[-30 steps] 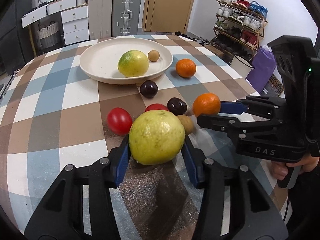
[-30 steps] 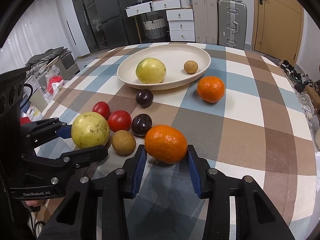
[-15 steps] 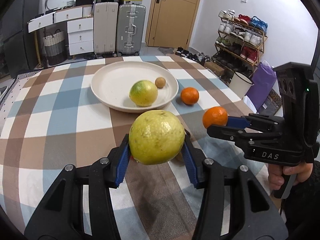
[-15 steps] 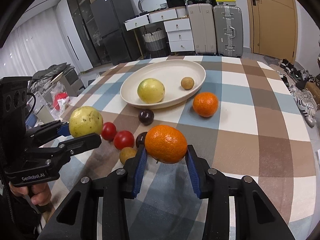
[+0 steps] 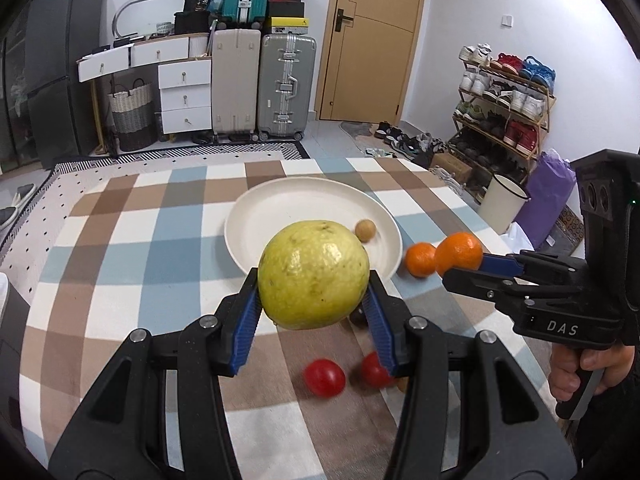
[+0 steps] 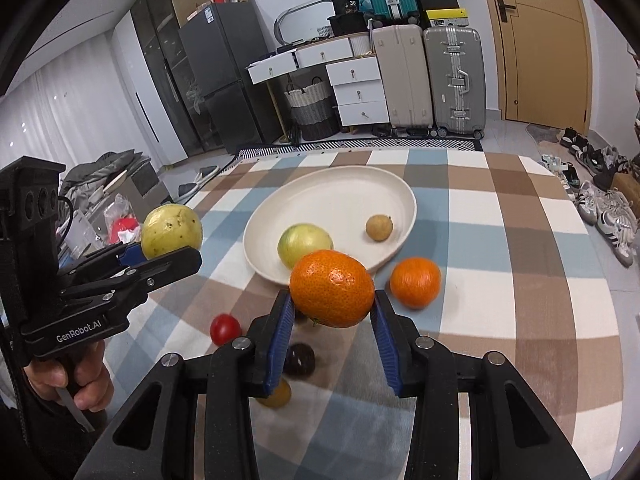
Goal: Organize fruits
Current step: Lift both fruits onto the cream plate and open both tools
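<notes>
The big yellow-green fruit is sitting between the blue pads of the left gripper, up in the air over the checked table. Its skin is bumpy with small brown dots. It is hiding most of what lies past it, so only part of the white plate is showing there. A dark fruit is peeking out just under the right pad, mostly hidden.

The right gripper is squeezing a shiny orange, also lifted off the table. Beyond it, the plate is holding another yellow-green fruit and a small tan ball. A second orange is lying on the table just right of the fingers, beside the plate.

Below the right gripper, a red tomato is sitting to the left. A dark plum and a yellowish fruit are partly tucked behind the left finger and look blurry.

Both grippers are pointing toward the plate, side by side. A hand is wrapping around the left gripper's handle, and another hand is gripping the right one.
</notes>
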`<state>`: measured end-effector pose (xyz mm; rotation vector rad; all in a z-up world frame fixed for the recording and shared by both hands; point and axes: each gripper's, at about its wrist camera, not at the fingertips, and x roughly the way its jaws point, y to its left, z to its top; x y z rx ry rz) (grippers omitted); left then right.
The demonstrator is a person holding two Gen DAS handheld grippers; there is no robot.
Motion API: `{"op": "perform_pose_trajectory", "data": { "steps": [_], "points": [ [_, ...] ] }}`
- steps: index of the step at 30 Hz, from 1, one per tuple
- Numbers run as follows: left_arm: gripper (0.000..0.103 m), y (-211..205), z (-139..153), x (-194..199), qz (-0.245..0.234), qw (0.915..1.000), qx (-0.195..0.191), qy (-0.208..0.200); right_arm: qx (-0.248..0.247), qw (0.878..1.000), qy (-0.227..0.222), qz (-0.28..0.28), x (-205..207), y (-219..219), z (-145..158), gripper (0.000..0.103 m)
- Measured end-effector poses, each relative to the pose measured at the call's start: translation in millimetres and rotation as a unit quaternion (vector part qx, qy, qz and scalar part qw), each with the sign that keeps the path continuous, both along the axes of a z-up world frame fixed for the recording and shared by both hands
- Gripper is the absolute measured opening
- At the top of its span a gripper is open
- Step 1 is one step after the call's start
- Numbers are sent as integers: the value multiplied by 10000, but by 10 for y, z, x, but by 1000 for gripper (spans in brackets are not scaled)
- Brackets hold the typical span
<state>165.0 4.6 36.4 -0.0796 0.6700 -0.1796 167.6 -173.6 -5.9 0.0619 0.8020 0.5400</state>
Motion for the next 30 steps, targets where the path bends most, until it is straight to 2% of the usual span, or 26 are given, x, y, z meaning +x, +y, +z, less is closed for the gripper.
{"op": "perform_pose_trajectory", "data": {
  "steps": [12,23,30],
  "points": [
    [46,56,4,402,138,9998,100,-52,-45,10000,-17,-53,364,97,62,40],
    [46,133,-218,757,267,9994,169,121,-137,9992,300,-248,688,161,-225,40],
    [46,168,-390,936,332,9986,258,309,-300,9989,287,-195,828,281,-278,40]
  ]
}}
